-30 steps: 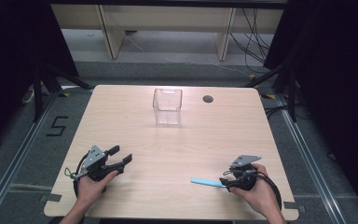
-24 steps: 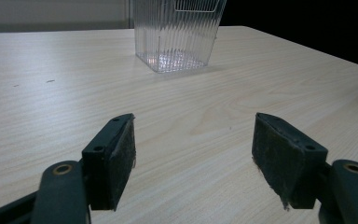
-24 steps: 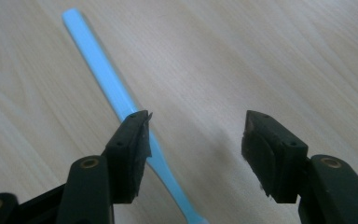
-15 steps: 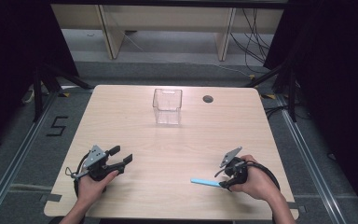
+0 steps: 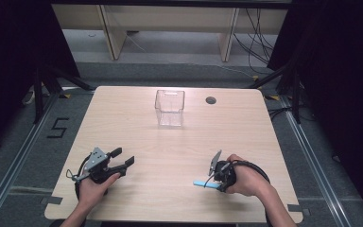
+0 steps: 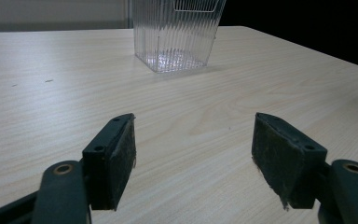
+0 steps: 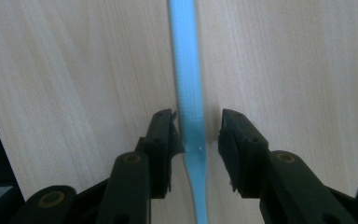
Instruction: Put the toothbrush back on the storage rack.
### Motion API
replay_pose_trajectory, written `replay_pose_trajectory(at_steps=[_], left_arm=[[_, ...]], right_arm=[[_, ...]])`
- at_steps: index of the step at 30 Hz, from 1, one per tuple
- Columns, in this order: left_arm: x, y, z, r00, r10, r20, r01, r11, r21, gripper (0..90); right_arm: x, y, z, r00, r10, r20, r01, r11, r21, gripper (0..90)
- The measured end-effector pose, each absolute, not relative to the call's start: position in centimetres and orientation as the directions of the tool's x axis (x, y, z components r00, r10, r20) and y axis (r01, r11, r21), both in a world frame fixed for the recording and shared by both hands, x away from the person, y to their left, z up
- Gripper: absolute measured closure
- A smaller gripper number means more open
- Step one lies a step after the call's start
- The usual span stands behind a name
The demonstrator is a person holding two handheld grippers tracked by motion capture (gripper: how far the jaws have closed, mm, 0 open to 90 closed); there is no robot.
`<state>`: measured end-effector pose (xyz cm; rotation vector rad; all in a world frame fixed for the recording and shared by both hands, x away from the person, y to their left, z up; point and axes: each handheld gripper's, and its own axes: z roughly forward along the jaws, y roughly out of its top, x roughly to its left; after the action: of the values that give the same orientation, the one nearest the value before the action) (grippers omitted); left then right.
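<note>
One clear ribbed plastic bin [image 5: 169,107] is seen empty, far side of worktop [image 5: 137,132]. One flat light-blue plastic stick [image 7: 189,121] is straddled, ungripped, by closing right tongs [image 7: 198,130]. Left tongs [image 6: 193,154] are spread.

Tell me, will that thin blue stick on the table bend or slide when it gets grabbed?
The blue stick looks thin and flat, so probably light and a bit bendy. It lies flat on the smooth table, so it might slide. The right tool has just been closing around it; a gap remains on one side.
</note>
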<state>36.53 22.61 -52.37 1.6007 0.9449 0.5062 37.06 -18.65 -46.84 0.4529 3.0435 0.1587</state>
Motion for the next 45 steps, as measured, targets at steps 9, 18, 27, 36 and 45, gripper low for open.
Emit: replay_pose_trajectory(at_steps=[9, 18, 27, 36, 45], left_arm=[[36.4, 22.6, -52.3, 0.578, 0.801, -0.154, 0.311, -0.041, 0.950, 29.9], [36.4, 22.6, -52.3, 0.579, 0.800, -0.154, 0.309, -0.041, 0.950, 29.9], [36.5, 22.6, -52.3, 0.580, 0.799, -0.158, 0.311, -0.038, 0.950, 29.9], [36.4, 22.5, -52.3, 0.589, 0.794, -0.148, 0.300, -0.045, 0.953, 30.8], [35.8, 21.5, -51.5, 0.652, 0.746, -0.132, 0.293, -0.088, 0.952, 31.6]], right_arm=[[37.0, -18.0, -47.2, -0.960, 0.276, -0.041, 0.275, 0.961, 0.035, 68.9], [37.5, -17.7, -47.3, -0.972, 0.232, -0.026, 0.232, 0.972, 0.028, 70.4], [37.7, -17.0, -47.4, -0.975, 0.219, -0.020, 0.220, 0.975, -0.022, 74.5], [37.8, -16.8, -47.4, -0.981, 0.196, -0.009, 0.196, 0.980, -0.034, 78.7], [37.8, -16.7, -47.1, -0.989, 0.145, -0.016, 0.145, 0.989, -0.001, 78.9]])
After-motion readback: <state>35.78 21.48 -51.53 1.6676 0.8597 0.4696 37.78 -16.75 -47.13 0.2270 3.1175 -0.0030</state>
